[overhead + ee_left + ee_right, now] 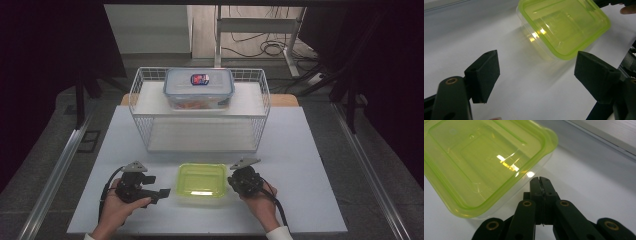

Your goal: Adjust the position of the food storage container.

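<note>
Green-lidded box, front of desk: handling barely begun.
Left tongs just left of box, jaws wide, empty. Right tongs at its right wall, jaws pressed together, holding nothing. Box ungripped, lid on; rack behind it.

- The square clear plastic container with a lime-green lid is cut off by the top edge of the left gripper view; in the right gripper view its left part runs past the picture's edge.
- The small blue and red label on the clear lidded storage box on the wire rack is too small to read.
- The orange contents of that box are blurred behind its wall.
- A fingertip is cropped at the top right corner.
</note>
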Motion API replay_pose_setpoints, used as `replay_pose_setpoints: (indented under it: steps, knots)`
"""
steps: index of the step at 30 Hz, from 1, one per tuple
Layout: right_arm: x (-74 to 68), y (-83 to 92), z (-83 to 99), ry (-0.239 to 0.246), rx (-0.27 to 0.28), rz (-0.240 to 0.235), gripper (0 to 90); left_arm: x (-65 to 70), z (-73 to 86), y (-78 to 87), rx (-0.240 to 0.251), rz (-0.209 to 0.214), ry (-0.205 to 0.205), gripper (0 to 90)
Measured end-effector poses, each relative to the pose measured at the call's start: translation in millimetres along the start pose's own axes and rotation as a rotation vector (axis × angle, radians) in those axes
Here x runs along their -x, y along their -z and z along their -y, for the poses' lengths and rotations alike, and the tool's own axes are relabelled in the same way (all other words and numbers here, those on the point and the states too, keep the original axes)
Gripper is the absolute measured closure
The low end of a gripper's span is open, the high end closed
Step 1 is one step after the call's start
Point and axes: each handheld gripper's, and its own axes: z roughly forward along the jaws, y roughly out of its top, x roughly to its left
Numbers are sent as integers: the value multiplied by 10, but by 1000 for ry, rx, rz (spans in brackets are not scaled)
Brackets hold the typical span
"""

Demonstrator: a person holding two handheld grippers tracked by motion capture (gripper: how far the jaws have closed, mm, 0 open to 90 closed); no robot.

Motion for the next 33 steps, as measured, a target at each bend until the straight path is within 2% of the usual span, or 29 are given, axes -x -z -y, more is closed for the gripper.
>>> replay_pose_setpoints:
  steps: [6,12,19,21,22,24,27,28,31,33]
  knots:
    - [140,187,114,-63,56,-12,888,-3,-5,19,17,-2,8,203]
    - [244,359,229,-104,96,-35,879,6,-13,25,30,-4,20,199]
    - [291,397,246,-140,123,-53,846,-4,-14,24,34,-5,24,195]
    - [304,402,250,-142,133,-61,748,-5,-15,25,38,-7,30,191]
    - [308,401,247,-152,136,-66,628,-8,-16,26,40,-9,33,187]
    - [311,391,232,-166,137,-71,456,-16,-16,27,45,-22,61,173]
    - [313,393,223,-184,157,-95,356,-36,-12,32,56,-29,89,160]
    - [319,394,221,-195,164,-120,335,-38,-12,34,58,-30,91,158]
    - [330,393,223,-218,182,-173,299,-44,-20,40,66,-21,101,155]
    - [335,392,223,-224,185,-189,291,-47,-26,32,68,-16,104,155]
